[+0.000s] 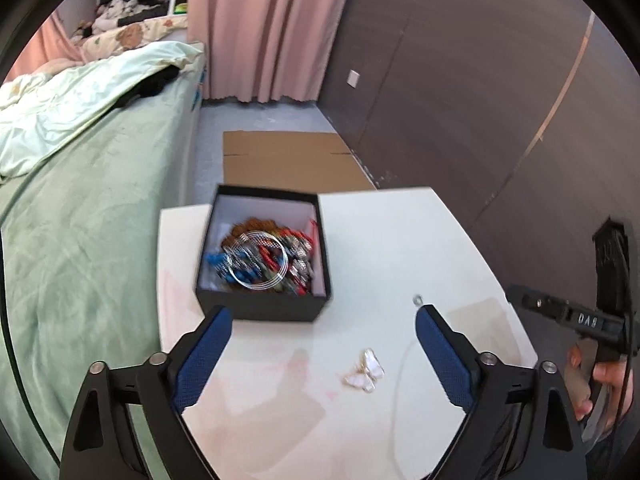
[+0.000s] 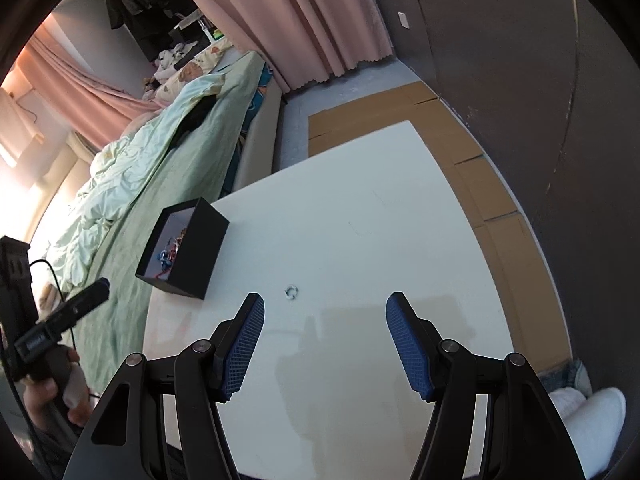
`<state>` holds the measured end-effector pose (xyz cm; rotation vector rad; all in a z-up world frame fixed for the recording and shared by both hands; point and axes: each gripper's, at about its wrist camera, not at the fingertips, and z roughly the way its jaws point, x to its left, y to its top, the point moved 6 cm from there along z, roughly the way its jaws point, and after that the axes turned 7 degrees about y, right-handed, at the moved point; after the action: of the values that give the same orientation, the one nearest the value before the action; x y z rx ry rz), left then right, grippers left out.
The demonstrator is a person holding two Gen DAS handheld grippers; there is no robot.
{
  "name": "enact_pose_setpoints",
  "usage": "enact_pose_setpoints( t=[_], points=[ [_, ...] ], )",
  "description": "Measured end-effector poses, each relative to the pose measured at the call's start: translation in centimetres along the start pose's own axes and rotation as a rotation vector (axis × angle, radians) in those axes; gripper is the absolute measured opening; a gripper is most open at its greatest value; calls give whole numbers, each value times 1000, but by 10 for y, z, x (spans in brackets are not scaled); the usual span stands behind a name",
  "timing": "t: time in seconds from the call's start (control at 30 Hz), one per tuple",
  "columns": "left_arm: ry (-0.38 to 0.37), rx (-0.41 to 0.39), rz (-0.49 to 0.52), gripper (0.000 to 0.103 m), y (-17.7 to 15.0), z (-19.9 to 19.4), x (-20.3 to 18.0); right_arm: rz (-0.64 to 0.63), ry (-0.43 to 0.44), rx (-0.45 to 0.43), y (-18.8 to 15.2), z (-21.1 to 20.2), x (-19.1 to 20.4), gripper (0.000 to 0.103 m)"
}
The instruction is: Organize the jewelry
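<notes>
While both claws, left claw and right claw, hang apart and empty over the worktop, risk is the flat butterfly brooch btwn left tips or small ring just ahead of right tips skidding off w/ a sloppy pinch, vs. landing in the box ahead-left.

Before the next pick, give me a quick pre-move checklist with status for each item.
1. Left tool open and empty: ok.
2. Right tool open and empty: ok.
3. Black jewelry box uncovered, ready to receive: ok.
4. Butterfly brooch loose on the white table, lying between the left tool's fingers: ok.
5. Small silver ring free on the table, nothing touching it: ok.
6. Room left in the box among the bangles: cannot tell.
</notes>
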<state>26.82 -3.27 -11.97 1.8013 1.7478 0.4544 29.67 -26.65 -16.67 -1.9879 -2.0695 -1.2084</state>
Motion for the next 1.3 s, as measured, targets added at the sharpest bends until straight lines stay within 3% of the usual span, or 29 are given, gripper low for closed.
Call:
enact_pose_setpoints(
  t=[0.1, 0.27, 0.57, 0.77, 0.87, 1.0, 1.3],
  points=[
    [-17, 25, 18, 82, -14, 7, -10, 1, -4, 4, -8, -3, -5, 64],
    [-20, 61, 78, 81, -35, 23, -31, 17, -7, 3, -21, -11, -15, 64],
    [13, 160, 169, 53, -65, 69, -48, 41, -14, 4, -35, -20, -31, 64],
    [8, 147, 171, 47, -65, 79, -49, 60, -17, 6, -37, -22, -38, 64],
    [7, 152, 160, 25, -63, 79, -46, 56, -6, 14, -37, -17, -36, 64],
    [-34, 169, 166, 13, -64, 79, -46, 37, 10, 29, -34, -7, -27, 64],
    [-51, 166, 145, 12, -59, 69, -43, -1, 39, 62, -25, 19, -5, 64]
  ],
)
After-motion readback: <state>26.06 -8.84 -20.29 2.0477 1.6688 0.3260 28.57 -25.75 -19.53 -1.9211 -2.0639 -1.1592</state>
